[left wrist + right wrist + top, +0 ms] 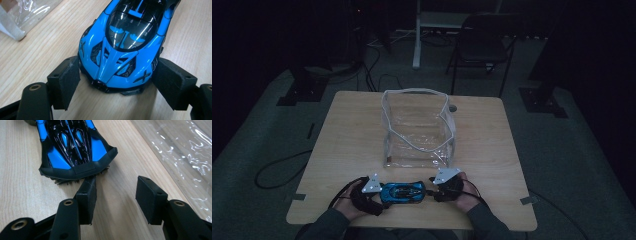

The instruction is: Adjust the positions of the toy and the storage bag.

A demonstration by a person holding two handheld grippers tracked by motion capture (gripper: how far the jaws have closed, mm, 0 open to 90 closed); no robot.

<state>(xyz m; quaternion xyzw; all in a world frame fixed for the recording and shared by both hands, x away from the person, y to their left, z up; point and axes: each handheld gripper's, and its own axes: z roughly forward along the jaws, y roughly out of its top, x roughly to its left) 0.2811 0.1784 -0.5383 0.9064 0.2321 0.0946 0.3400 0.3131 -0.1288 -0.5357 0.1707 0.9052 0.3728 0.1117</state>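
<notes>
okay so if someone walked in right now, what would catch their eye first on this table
Probably the bright blue toy car at the table's near edge, with the left gripper clamped on its nose and the right gripper open just behind its tail. Behind it stands a clear plastic bag, mouth open, mid-table.

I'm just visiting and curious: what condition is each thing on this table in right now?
Blue toy car: on its wheels on the table, nose between the left gripper's pads.
Clear bag: upright, top open, nothing visible inside.
Left gripper: closed on the car's nose.
Right gripper: open, just behind the car's rear, holding nothing.
</notes>
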